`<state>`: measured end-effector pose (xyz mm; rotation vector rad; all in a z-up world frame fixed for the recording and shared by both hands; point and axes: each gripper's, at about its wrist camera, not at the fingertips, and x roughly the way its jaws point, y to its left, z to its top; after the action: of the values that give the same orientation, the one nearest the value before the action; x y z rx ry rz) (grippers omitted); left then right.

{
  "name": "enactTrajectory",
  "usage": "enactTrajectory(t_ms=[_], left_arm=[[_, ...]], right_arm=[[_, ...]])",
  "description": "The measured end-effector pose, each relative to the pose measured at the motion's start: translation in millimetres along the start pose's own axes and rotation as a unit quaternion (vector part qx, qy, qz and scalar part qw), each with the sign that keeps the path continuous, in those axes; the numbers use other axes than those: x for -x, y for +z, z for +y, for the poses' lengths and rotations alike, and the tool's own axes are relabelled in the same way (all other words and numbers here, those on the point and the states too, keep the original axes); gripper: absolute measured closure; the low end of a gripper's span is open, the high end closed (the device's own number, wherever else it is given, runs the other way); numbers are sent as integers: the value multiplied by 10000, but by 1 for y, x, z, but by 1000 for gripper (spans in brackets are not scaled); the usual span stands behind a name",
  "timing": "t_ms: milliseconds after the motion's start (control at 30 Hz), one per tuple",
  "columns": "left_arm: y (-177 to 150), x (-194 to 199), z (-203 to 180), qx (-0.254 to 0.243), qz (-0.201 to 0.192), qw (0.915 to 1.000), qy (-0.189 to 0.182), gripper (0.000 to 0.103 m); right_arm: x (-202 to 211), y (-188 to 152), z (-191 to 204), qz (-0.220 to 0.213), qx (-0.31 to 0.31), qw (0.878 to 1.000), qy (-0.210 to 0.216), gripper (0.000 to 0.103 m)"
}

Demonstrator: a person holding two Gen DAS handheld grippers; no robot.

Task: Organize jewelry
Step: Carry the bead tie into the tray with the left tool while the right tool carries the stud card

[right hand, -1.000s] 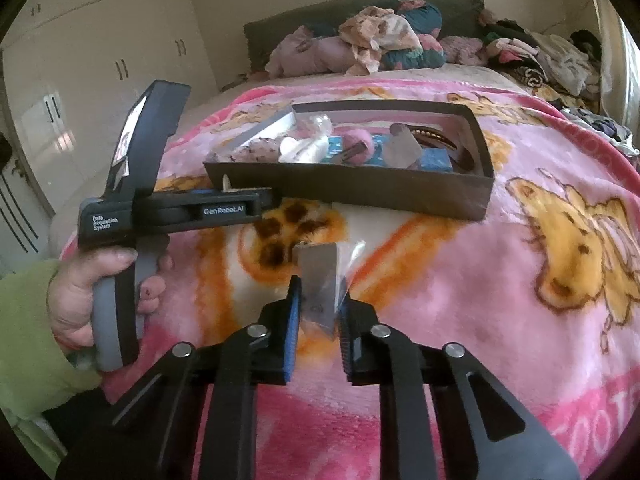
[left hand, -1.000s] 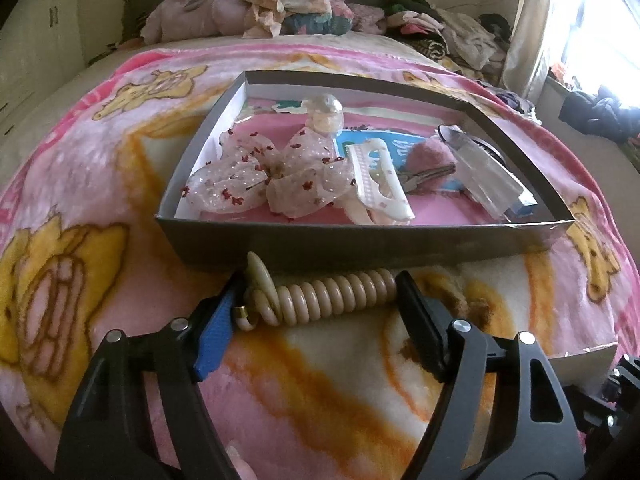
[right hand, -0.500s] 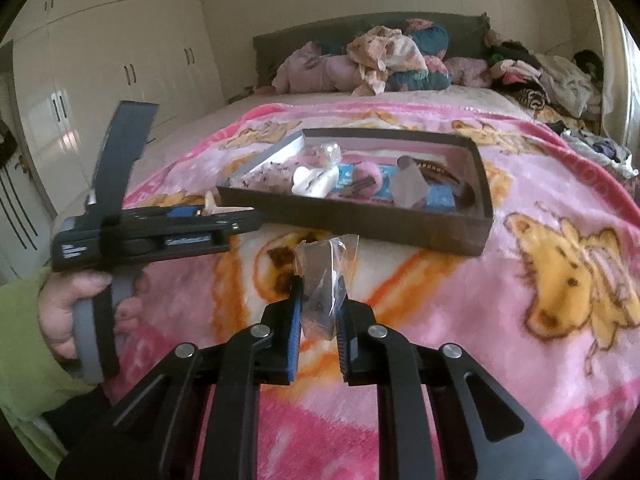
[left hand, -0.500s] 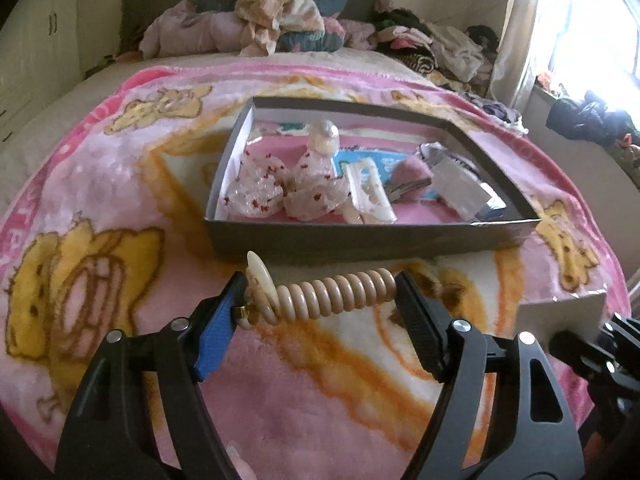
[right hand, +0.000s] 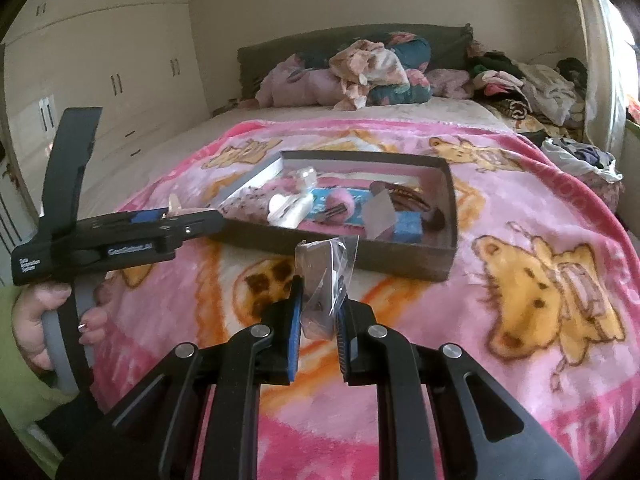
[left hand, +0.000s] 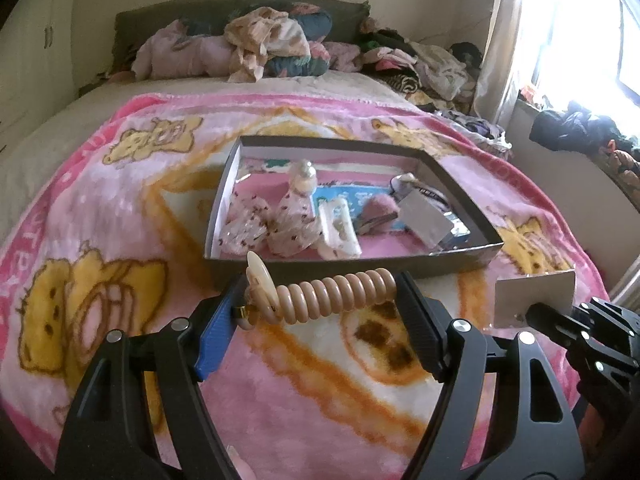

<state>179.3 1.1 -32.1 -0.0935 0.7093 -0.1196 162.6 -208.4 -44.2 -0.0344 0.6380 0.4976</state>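
My left gripper [left hand: 320, 304] is shut on a beige coiled hair tie with a round disc [left hand: 332, 294], held above the blanket just in front of the grey open box [left hand: 360, 264]. My right gripper [right hand: 318, 320] is shut on a small clear packet with a grey card [right hand: 322, 276], held upright above the blanket; the packet also shows in the left wrist view [left hand: 534, 298]. The box [right hand: 404, 258] holds sheer bows [left hand: 276, 224], a white clip [left hand: 340, 228], a pink pompom [left hand: 378, 208] and other packets.
The box sits on a pink cartoon blanket [left hand: 120, 240] on a bed. Heaps of clothes [left hand: 272, 44] lie along the headboard and by the window at the right. The left gripper and the hand holding it show in the right wrist view [right hand: 100, 240]. White wardrobes [right hand: 100, 80] stand at the left.
Both grippers have risen and drawn back from the box, each still holding its item. The right gripper's packet has come into the left wrist view at the right.
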Motion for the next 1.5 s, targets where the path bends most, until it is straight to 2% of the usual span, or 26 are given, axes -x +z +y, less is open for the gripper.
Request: enactTrajectory(t_ms=[400,900,1500], left_arm=[[16,3,-19,-98,-169,9996,-201,37],[34,-16,-32,-207,-209,9990,-332,37],[56,-67,-16,-60,-39,9999,-131,37]], right_arm=[[9,12,-26,-159,-252,9991,-302,88],[7,32,-49,-307,-393,9974,-528,88],[-51,64,-65,-112,-525,9979,-372,88]])
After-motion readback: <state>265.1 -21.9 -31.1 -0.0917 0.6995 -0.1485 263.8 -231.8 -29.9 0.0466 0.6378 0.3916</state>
